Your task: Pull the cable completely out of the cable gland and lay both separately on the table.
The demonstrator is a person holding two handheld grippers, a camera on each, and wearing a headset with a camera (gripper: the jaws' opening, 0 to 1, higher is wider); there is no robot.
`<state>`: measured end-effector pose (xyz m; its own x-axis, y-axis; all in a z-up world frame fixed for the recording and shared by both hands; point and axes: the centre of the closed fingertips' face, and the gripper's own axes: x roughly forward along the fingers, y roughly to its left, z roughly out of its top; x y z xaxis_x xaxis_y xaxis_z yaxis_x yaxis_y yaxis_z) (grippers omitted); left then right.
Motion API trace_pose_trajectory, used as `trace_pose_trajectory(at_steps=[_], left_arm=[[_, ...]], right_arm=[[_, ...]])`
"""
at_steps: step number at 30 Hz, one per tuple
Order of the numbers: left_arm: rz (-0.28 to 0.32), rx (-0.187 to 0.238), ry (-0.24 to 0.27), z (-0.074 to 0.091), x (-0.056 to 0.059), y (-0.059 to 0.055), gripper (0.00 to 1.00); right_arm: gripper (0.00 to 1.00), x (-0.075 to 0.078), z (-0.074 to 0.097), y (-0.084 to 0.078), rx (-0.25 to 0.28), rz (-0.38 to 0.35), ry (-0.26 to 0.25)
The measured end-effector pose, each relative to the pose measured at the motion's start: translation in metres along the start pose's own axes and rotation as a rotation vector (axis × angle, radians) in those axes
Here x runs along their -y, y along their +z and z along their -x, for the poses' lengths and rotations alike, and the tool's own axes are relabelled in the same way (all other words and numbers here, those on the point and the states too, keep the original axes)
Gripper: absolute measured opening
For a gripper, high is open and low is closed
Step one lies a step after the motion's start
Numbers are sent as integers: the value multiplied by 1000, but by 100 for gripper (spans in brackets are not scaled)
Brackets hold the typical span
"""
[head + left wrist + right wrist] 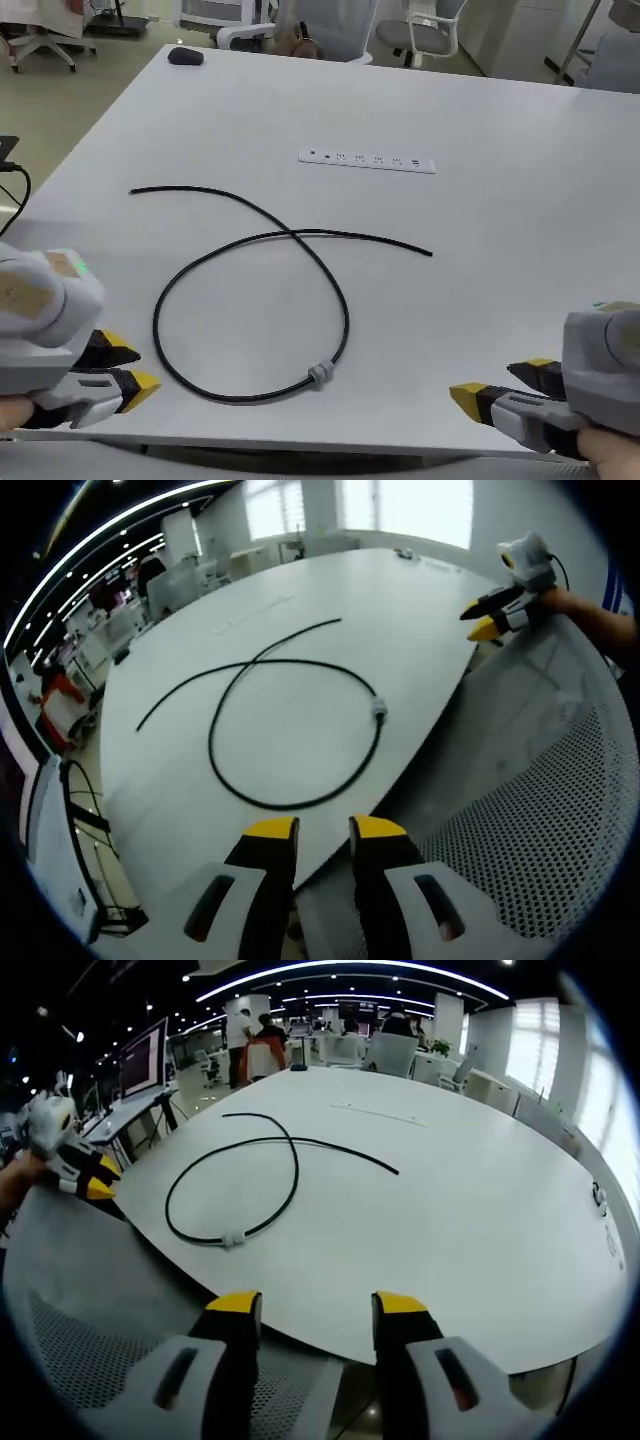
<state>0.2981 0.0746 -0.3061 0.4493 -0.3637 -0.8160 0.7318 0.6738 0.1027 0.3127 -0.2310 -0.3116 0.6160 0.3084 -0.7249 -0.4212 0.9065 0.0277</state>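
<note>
Handling first. The cable [291, 233] read as thin, light and limp but springy: it held a loose loop and would likely drag or swing if pulled from one end. Its black jacket looked smooth, so probably slippery in the jaws. The cable gland [318, 374] was small, grey and rigid, so likely the firmer thing to pinch. Best guess: one gripper on the gland body, the other on the cable just beside it, then pull along the cable's line. The gland sat far from both ends, so a lot of cable had to slide through it.

Looks: one black cable lying flat on the white table [520, 200], crossing itself at 12 o'clock of the loop. One tail ran out to 10 o'clock, the other to 3 o'clock. The gland was threaded on at about 5 o'clock of the loop, near the table's front edge. A white power strip [367, 160] lay beyond at 12 o'clock, well apart.

Tongs: the left gripper [325, 828] sat at 8 o'clock in the head view, jaws narrowly parted, holding nothing. The right gripper [318, 1303] sat at 4 o'clock, jaws wider, also holding nothing. Both were off the cable, at the near edge.
</note>
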Motion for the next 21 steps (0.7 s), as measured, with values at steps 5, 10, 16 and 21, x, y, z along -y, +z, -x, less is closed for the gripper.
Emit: trace_pose_trajectory(at_steps=[5,10,16,21], left_arm=[[-55,54,-97,-16,20,41,25],[-170,-45,-187,-41,39,47,29],[-164,-94,-362,-73,63,58,27],[-133,-111,-382,-107,67,69,20]], right_arm=[[46,0,0,0,2,0,-1],[46,1,1,0,3,-11,-5],[46,1,1,-1,2,-11,-5],[46,2,1,-1,2,-13,-11]])
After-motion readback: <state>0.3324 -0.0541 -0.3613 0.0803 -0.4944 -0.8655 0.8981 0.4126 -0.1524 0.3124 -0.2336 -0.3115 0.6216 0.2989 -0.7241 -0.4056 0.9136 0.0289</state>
